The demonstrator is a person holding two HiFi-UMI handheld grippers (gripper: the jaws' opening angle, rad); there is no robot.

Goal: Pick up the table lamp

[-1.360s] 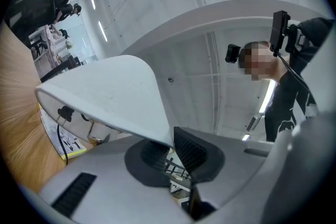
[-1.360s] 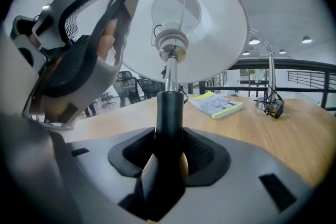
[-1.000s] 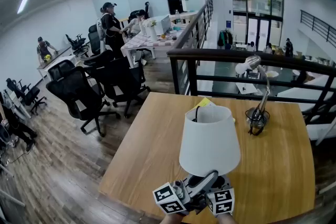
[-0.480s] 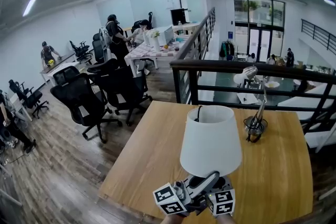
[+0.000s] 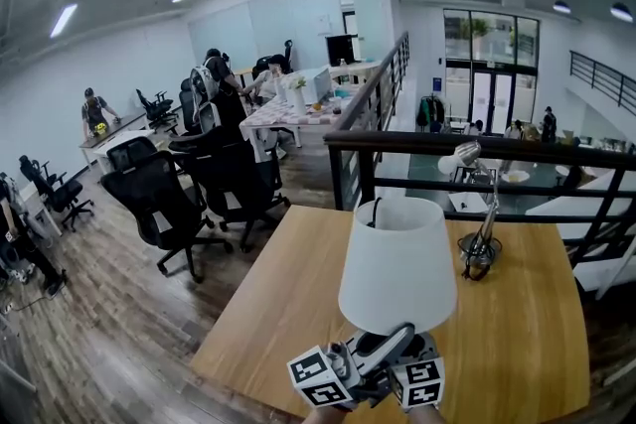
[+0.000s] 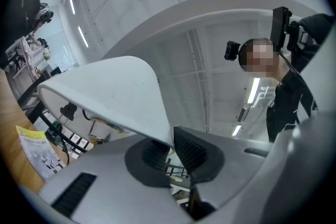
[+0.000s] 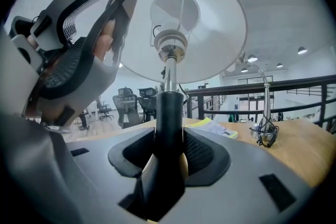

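The table lamp has a white cone shade [image 5: 397,263] on a chrome and black stem [image 7: 169,113]. It is held over the near edge of the wooden table [image 5: 527,333]. My right gripper [image 7: 168,149] is shut on the black lower stem, seen from below the shade [image 7: 210,23]. My left gripper [image 6: 170,143] is shut on the shade's lower rim [image 6: 105,92]. In the head view both grippers sit just under the shade, left gripper [image 5: 338,370] and right gripper [image 5: 415,374]. The lamp's base is hidden.
A chrome gooseneck desk lamp [image 5: 479,248] with a coiled cord stands at the table's far right. A yellow booklet [image 7: 215,126] lies beyond the shade. A black railing [image 5: 477,149] borders the far edge. Black office chairs [image 5: 159,199] stand to the left on the floor.
The lamp and both grippers keep their place and grip. The head view has tilted up a little, and the yellow booklet behind the shade no longer shows there.
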